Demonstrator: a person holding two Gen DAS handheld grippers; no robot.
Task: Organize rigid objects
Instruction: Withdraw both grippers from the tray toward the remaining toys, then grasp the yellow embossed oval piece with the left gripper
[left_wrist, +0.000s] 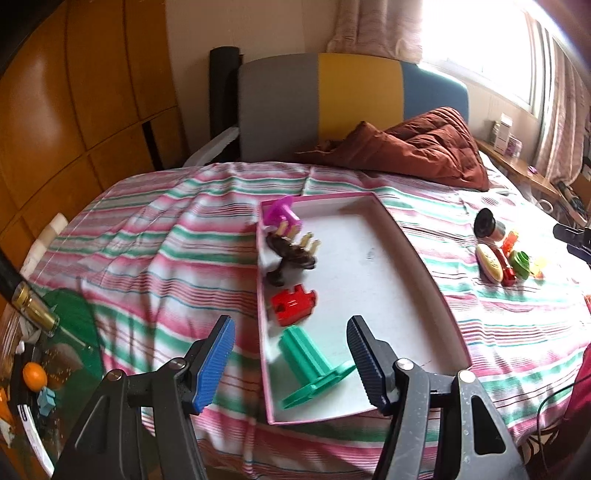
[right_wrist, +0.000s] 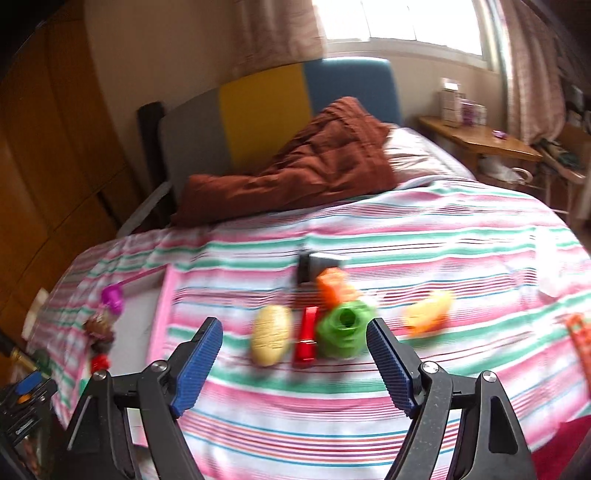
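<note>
1. A bed (left_wrist: 166, 236) with a pink, green and white striped sheet fills the room; a brown quilt (left_wrist: 417, 147) lies by the grey, yellow and blue headboard (left_wrist: 354, 92). No writing is readable.
2. A shallow pink-rimmed tray (left_wrist: 417, 247) on the sheet holds a green piece (left_wrist: 306, 358), a red block (left_wrist: 293, 302), a brown toy (left_wrist: 291, 258) and a purple toy (left_wrist: 280, 210).
3. Right of the tray, loose on the sheet: a beige oval (right_wrist: 269, 334), a red bar (right_wrist: 306, 339), a green ring (right_wrist: 343, 328), an orange block (right_wrist: 332, 286).
4. The left gripper (left_wrist: 291, 365) stands wide and empty over the tray.
5. The right gripper (right_wrist: 295, 365) gapes wide and empty near the loose toys.
</note>
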